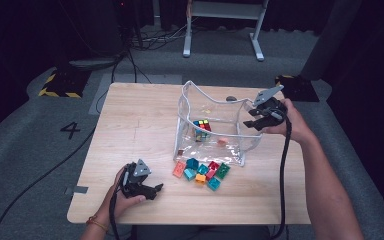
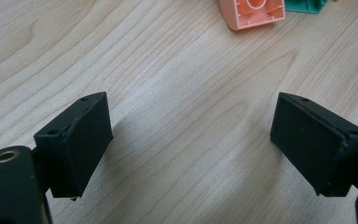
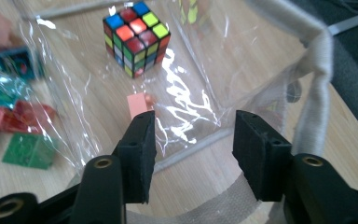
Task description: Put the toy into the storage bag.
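**Mid-fill: bricks into the clear pouch, left gripper about to pick**

Clearly a packing job: toy bricks were going into a clear plastic pouch (image 1: 215, 125) that stood open-topped near the middle of the wooden table (image 1: 130, 125). A Rubik's cube (image 3: 136, 37) and a small pink brick (image 3: 137, 105) already sat inside on the pouch floor. The brick pile (image 1: 203, 172) — orange, teal, red, green, yellow pieces — lay on the table just outside the pouch's near wall.

Right gripper (image 1: 260, 120) sat at the pouch's right rim. In the right gripper view its jaws stood moderately apart with the grey fabric rim (image 3: 314, 88) close by; I could not tell whether a pad touched the rim or the film, and nothing looked clamped. Judged role: steadying or propping the opening.

Left gripper (image 1: 152, 190) was low over bare table, left of the pile, jaws spread wide and empty. In the left gripper view a peach-orange brick (image 2: 251, 13) lay ahead of the jaws, a teal brick (image 2: 307, 5) just beside it.

Step, as judged: reach for the next brick. Next move would call for sliding the left gripper forward to straddle the peach-orange brick, squaring the pads on opposite flat faces, closing, then lifting over the near wall and dropping in. Right gripper should keep the mouth open; floppy film could fold in.
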Demonstrator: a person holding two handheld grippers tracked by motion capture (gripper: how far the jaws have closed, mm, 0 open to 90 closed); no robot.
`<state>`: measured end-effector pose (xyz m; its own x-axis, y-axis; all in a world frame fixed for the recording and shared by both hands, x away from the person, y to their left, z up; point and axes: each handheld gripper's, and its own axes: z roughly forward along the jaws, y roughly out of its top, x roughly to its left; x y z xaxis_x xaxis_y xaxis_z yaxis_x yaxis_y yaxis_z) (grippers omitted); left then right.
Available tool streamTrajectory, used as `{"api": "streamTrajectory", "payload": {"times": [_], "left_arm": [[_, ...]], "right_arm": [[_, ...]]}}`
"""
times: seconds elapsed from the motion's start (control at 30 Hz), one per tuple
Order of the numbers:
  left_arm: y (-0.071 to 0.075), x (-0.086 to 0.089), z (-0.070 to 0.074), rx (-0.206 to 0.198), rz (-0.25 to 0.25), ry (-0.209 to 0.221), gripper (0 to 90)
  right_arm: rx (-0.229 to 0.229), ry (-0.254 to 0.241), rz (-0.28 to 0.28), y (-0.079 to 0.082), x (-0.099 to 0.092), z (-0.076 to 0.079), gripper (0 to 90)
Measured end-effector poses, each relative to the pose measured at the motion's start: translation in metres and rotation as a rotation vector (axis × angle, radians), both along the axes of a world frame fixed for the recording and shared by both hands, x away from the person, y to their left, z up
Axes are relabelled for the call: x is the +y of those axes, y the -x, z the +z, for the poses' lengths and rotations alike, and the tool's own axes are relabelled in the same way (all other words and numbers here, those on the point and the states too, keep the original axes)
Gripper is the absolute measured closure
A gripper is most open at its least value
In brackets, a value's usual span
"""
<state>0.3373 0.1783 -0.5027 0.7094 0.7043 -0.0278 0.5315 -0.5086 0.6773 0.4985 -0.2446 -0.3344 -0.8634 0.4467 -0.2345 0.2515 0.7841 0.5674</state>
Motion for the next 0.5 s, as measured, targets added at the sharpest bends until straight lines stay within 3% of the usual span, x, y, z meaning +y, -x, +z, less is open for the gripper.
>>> {"api": "streamTrajectory", "payload": {"times": [0.1, 0.33, 0.43, 0.5], "left_arm": [[0.000, 0.000, 0.000, 0.000, 0.000, 0.000, 12.7], [0.000, 0.000, 0.000, 0.000, 0.000, 0.000, 12.7], [0.000, 0.000, 0.000, 0.000, 0.000, 0.000, 12.7], [0.000, 0.000, 0.000, 0.002, 0.001, 0.001, 12.7]], "right_arm": [[-0.010, -0.081, -0.023, 0.008, -0.006, 0.005, 47.0], [-0.086, -0.292, -0.039, 0.032, -0.021, 0.015, 39.7], [-0.095, -0.347, -0.039, 0.045, -0.026, 0.017, 39.7], [-0.108, -0.374, -0.006, 0.057, -0.033, 0.017, 43.6]]}}
